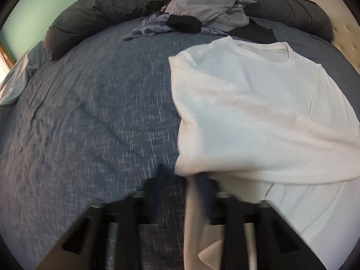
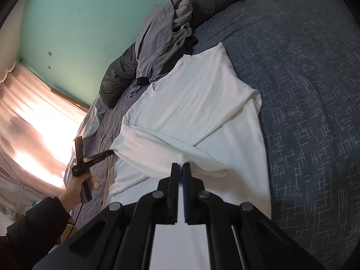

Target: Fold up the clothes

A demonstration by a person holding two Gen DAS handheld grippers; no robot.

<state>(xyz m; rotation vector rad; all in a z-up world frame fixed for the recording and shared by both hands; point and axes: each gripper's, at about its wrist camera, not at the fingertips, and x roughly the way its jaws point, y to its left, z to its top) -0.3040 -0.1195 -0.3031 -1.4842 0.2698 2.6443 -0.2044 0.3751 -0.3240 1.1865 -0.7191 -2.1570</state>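
Note:
A white T-shirt lies on the blue bedspread, collar toward the far side. Its lower part is lifted and drawn over the rest as a fold. My left gripper is at the shirt's lower left edge, blurred by motion; white cloth hangs between its fingers. In the right wrist view the left gripper meets the fold's left end. My right gripper is shut on the white fold's edge, its fingers almost together.
A heap of grey clothes and a dark quilt roll lie along the bed's far edge by the green wall. A bright curtained window is to the left. Bare bedspread lies right of the shirt.

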